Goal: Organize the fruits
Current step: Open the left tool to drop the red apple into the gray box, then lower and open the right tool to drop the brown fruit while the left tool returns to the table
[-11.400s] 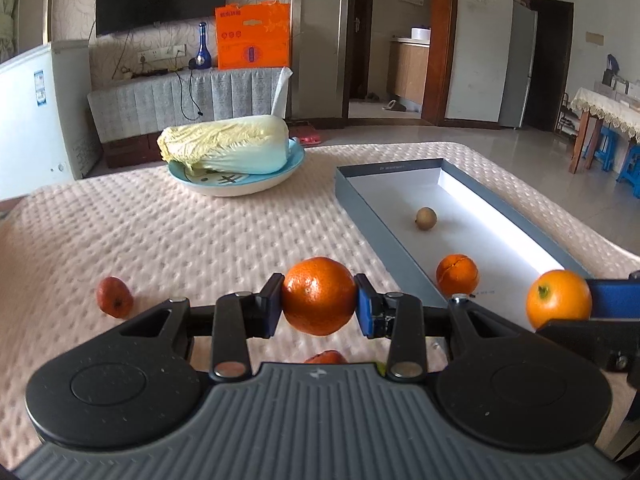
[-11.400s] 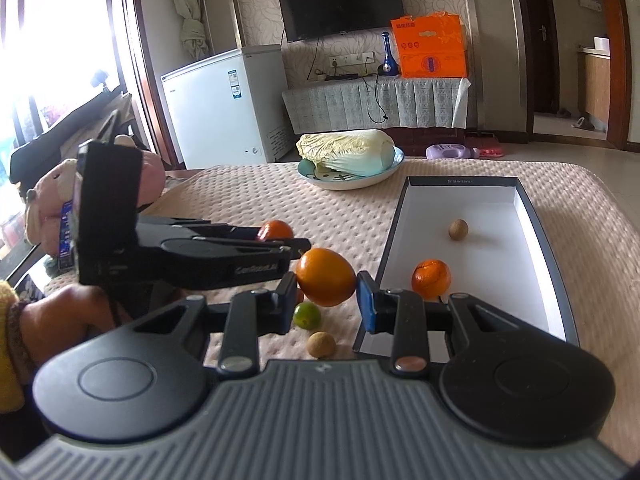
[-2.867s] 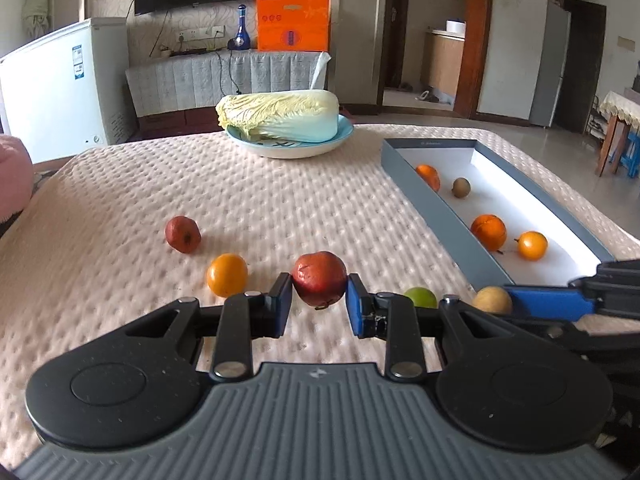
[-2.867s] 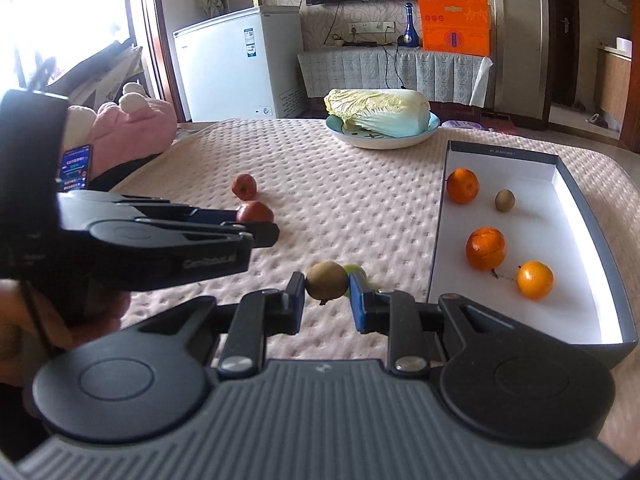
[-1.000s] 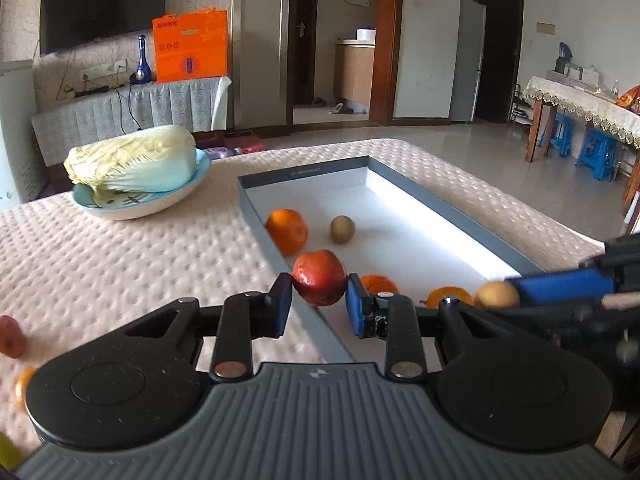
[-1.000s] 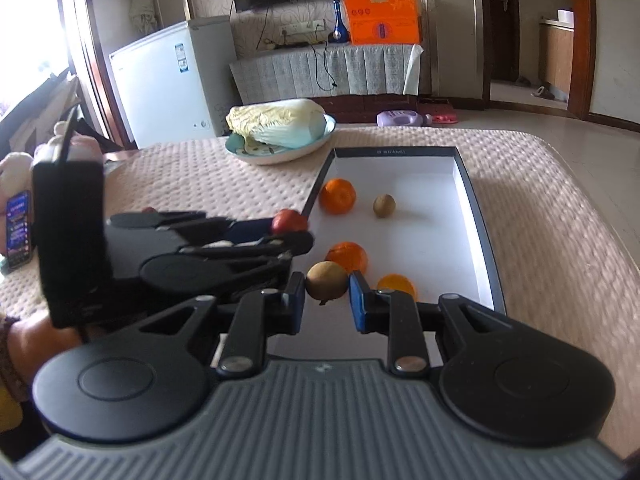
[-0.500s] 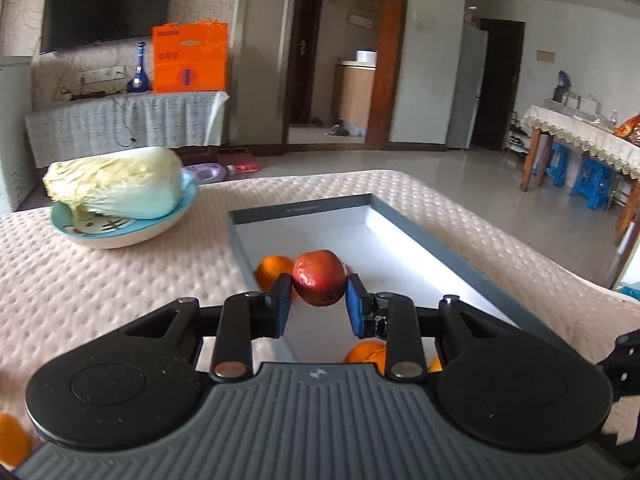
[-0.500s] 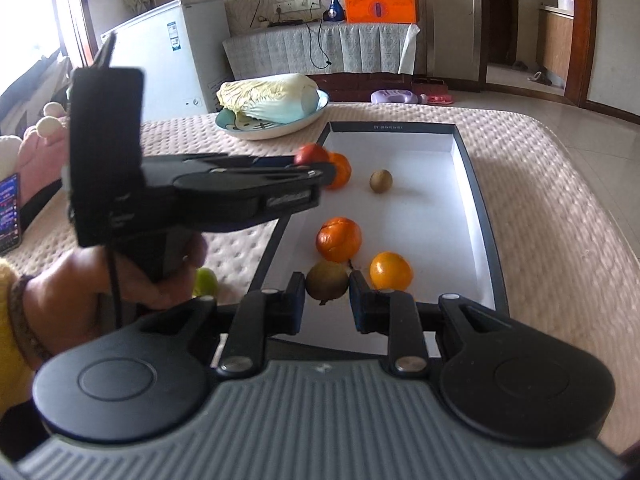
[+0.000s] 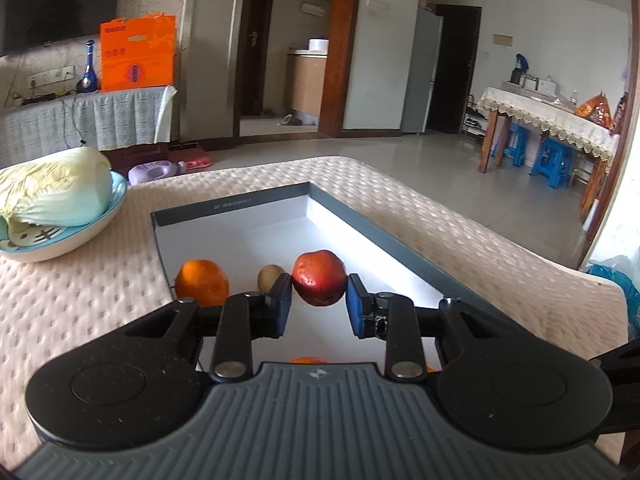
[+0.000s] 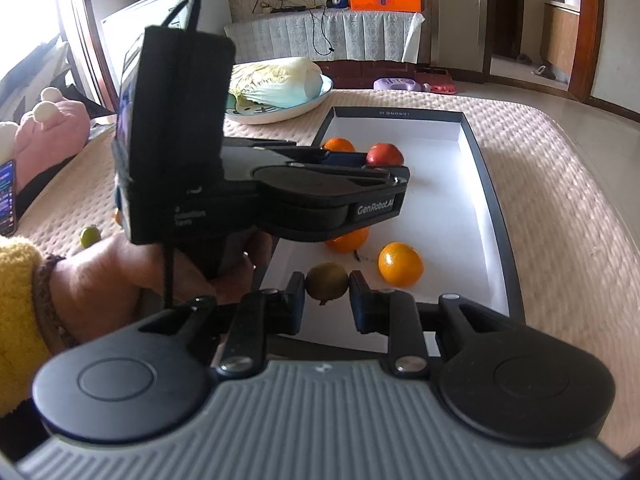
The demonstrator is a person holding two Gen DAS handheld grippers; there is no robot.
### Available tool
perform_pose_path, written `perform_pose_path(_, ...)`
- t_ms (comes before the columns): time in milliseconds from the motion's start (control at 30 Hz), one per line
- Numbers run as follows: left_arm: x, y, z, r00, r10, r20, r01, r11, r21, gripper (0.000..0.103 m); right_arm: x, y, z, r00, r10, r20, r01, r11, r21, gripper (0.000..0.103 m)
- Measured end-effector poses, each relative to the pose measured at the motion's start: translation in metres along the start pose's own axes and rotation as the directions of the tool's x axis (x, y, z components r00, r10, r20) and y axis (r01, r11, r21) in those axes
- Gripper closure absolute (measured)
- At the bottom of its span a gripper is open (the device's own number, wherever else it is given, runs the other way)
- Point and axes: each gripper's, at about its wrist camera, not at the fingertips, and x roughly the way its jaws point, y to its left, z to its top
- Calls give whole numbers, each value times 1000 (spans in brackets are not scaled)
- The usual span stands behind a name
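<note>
Left gripper [image 9: 319,304] jaws hold red apple [image 9: 319,282] over box [image 10: 491,184]; right gripper [image 10: 327,300] jaws clamp brown fruit [image 10: 327,281] at its near end. Four fruits boxed; green fruit [image 10: 89,236] left on bed's left side.

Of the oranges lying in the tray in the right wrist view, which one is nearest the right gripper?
The bright orange lying alone in the tray, just right of the right gripper. The other two lie farther back, one partly hidden under the left gripper.
</note>
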Motion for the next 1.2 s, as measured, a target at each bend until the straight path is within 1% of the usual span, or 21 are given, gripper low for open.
perform_pose_path(133,2,0,1,1000,-5,-7,5,1000,-2,68,2,4,0,1000,0,-8,0,1000,-1,76)
perform_pose_path(167,1,0,2,1000,-10,-7,10,1000,-2,63,3,5,0,1000,0,-8,0,1000,1,76)
perform_pose_path(200,0,0,3,1000,-11,-4,11,1000,-1,53,3,5,0,1000,1,-9,0,1000,3,76)
perform_pose_path(267,-4,-1,4,1000,-1,11,1,1000,5,39,5,5,0,1000,-1,-9,1,1000,7,76)
perform_pose_path(300,-6,-1,5,1000,0,19,0,1000,9,37,6,5,1,1000,-2,-11,2,1000,9,76)
perform_pose_path(400,-16,-1,6,999,12,34,-12,1000,8,37,8,6,1,1000,0,-11,0,1000,12,76)
perform_pose_path(500,-34,1,6,998,46,50,-46,999,-4,37,11,10,2,1000,2,-5,-2,1000,12,76)
perform_pose_path(667,-75,7,4,994,81,69,-78,996,-44,37,8,11,2,999,1,35,-2,999,32,76)
perform_pose_path(767,-104,9,-1,991,111,70,-107,993,-52,37,6,7,2,999,-13,50,10,998,54,76)
perform_pose_path(900,-144,10,-12,986,152,62,-149,988,-48,38,5,1,1,998,-32,55,28,996,85,76)
perform_pose_path(1000,-175,8,-23,985,165,56,-163,986,-47,38,7,-3,2,998,-40,54,35,994,103,76)
perform_pose_path(1200,-219,1,-54,982,190,-1,-190,979,-76,37,10,-2,5,997,-48,58,41,992,120,76)
